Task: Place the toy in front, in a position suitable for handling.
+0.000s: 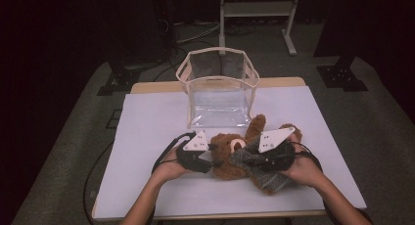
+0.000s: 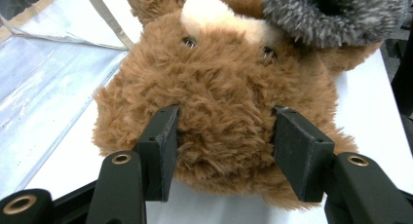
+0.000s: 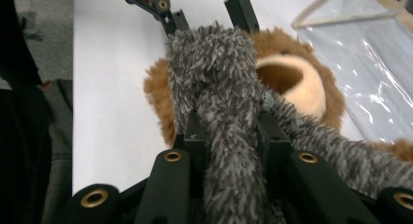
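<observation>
The brown teddy bear (image 1: 230,159), lying at 6 o'clock from the empty clear bag (image 1: 218,88), is clasped at the head by the left gripper (image 2: 224,151), while its grey fuzzy scarf (image 3: 219,112) is pinched by the right gripper (image 3: 229,136), so the dressing is judged unfinished.

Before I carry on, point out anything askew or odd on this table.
Nothing is spilled or damaged. The one oddity is the teddy bear: it lies on its back with its grey fuzzy scarf pulled up over its head. The right gripper pinches the scarf and the left gripper squeezes the head. The clear bag stands upright.
</observation>
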`<move>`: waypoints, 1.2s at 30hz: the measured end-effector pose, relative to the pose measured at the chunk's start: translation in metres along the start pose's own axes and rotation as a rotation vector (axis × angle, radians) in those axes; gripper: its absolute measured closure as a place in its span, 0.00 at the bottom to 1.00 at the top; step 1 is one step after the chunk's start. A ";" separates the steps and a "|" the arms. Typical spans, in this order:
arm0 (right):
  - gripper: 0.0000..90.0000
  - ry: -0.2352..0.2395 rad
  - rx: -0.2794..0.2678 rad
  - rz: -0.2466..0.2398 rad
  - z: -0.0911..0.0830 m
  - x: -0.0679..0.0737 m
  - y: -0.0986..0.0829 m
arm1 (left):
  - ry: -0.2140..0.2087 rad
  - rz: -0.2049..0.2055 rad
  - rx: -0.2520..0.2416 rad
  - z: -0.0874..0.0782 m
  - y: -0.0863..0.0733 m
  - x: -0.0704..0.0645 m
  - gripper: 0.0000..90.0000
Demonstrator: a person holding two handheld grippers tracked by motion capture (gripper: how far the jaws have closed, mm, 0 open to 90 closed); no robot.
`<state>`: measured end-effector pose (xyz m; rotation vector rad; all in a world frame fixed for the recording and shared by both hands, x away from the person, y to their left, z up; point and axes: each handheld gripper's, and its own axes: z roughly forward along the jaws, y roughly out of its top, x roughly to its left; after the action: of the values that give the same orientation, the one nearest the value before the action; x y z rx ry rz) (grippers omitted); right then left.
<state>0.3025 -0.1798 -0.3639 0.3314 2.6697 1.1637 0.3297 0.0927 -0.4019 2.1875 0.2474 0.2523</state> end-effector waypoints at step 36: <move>0.79 0.078 -0.047 0.059 -0.004 -0.016 0.007 | -0.006 -0.023 -0.021 -0.001 0.000 0.002 0.41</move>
<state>0.3180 -0.1822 -0.3546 0.3663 2.7114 1.2803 0.3309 0.0939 -0.4017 2.1628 0.2653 0.2343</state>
